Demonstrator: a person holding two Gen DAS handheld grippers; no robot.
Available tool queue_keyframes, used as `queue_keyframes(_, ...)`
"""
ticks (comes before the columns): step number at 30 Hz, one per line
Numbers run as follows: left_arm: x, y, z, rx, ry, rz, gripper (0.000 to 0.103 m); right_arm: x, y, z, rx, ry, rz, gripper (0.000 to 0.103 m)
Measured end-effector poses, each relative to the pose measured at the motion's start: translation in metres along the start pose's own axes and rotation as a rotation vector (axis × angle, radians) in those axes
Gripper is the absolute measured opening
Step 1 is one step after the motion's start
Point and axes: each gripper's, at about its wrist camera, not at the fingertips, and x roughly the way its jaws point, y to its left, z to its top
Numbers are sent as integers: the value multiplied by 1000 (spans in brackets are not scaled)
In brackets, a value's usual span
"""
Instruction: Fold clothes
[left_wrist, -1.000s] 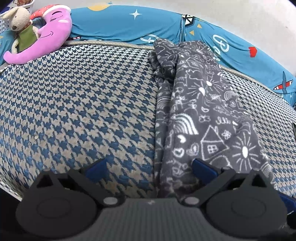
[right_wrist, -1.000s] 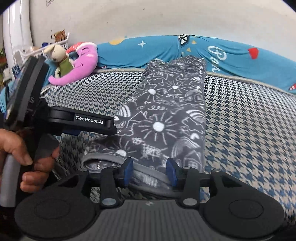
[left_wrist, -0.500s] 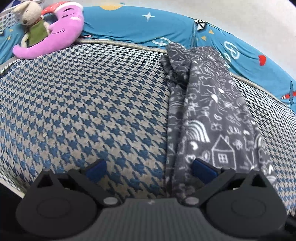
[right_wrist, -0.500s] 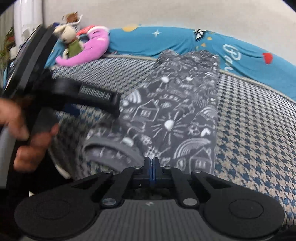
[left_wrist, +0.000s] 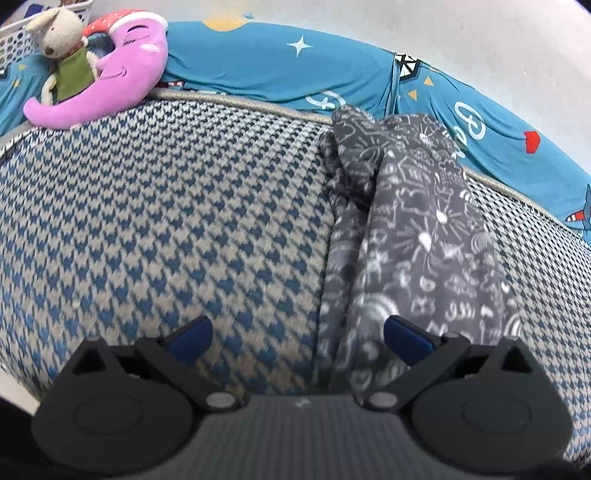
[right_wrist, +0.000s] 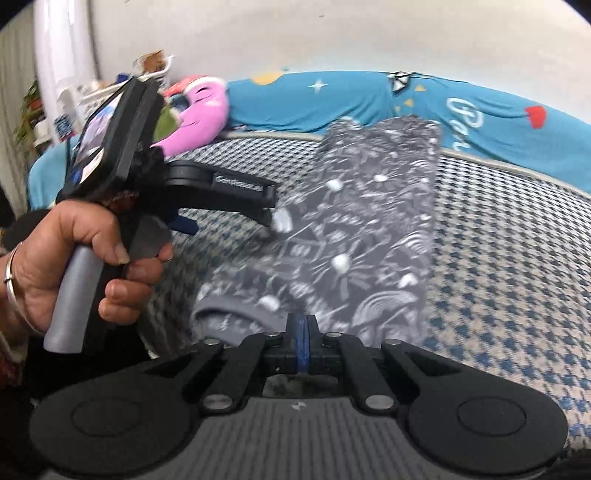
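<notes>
Big blue-and-beige houndstooth bed cover (left_wrist: 155, 229) fills both views, a teal cartoon-print sheet (left_wrist: 266, 70) bunched along its far edge from eleven round to two o'clock, and a pink crescent-moon plush (left_wrist: 110, 92) with a small beige rabbit toy (left_wrist: 59, 40) parked up at ten. Now the main item: the dark grey pyjama trousers with white doodle print (right_wrist: 354, 236), already doubled lengthwise into one long strip running from twelve o'clock down to six in the right wrist view, grey waistband nearest the camera. Right gripper (right_wrist: 300, 328) has its blue pads pressed together at the waistband end, apparently pinching the cloth, though blur makes the bite hard to confirm. Left gripper (left_wrist: 295, 334), held in the person's hand (right_wrist: 85, 258), hangs spread wide with nothing between its fingers, the strip's left edge just at its one o'clock side. Looks like the end-to-end fold is starting; next, the left tool wants to close on the waistband's other corner so both lift together toward the cuffs.
</notes>
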Motion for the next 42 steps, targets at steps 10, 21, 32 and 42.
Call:
queue_keyframes(10, 20, -14, 21, -19, 18, -14, 103, 12, -38, 22, 54, 30, -60, 30)
queue_keyframes(21, 47, -27, 49, 11, -3, 8, 103, 40, -94, 11, 409, 102, -32, 40)
queue_keyframes(32, 73, -29, 68, 26, -21, 37, 103, 57, -78, -1, 381, 138, 10, 20)
queue_keyframes(42, 108, -22, 70, 57, 45, 140, 103, 49, -77, -11, 373, 155, 10, 17)
